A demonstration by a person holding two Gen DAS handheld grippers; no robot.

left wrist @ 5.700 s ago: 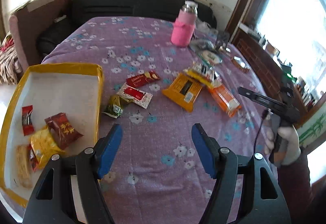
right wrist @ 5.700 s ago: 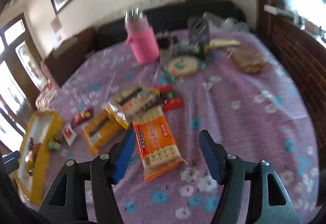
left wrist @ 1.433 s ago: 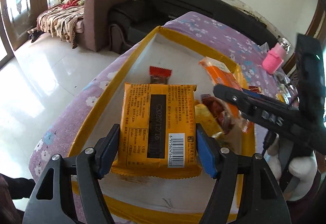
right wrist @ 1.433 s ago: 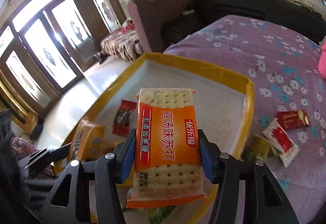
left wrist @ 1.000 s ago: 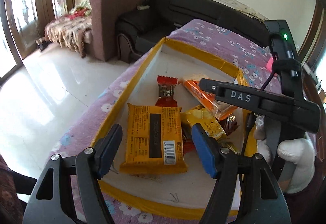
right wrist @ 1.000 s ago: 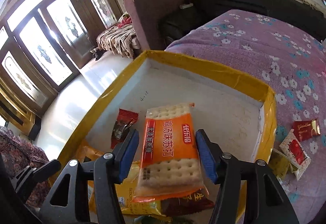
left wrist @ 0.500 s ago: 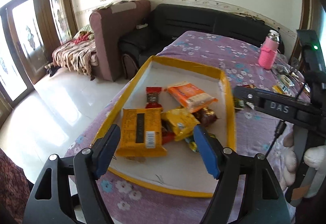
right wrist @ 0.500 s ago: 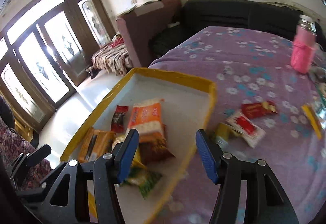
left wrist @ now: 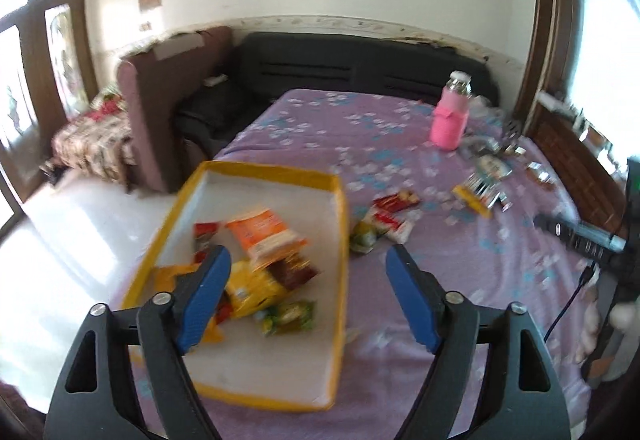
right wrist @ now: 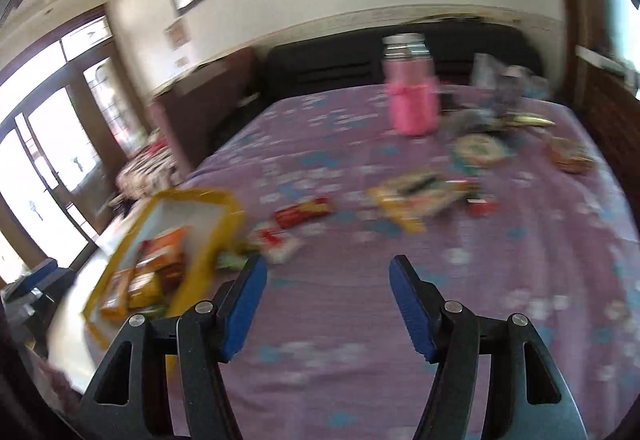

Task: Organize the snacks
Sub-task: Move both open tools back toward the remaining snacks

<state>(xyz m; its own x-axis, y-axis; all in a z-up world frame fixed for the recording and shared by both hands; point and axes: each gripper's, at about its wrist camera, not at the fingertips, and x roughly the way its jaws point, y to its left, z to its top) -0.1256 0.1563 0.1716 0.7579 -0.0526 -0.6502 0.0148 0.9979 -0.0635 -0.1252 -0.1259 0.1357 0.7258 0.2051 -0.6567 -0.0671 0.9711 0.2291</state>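
Left tongs (left wrist: 308, 296): my jaws are opening, nothing between them, above the near end of the tray.
Right tongs (right wrist: 328, 304): jaws opening too, empty, over bare purple flowered cloth (right wrist: 520, 240) on the surface.
Yellow-rimmed white tray (left wrist: 340, 240): holds an orange cracker packet (left wrist: 266, 238), yellow bags and a green wrapper, piled together.
Loose snacks: red-and-white sachets (left wrist: 390, 218) just beside the tray; a yellow striped packet (left wrist: 478, 194) further out.
Pink-sleeved bottle (left wrist: 450, 120): upright, far end.
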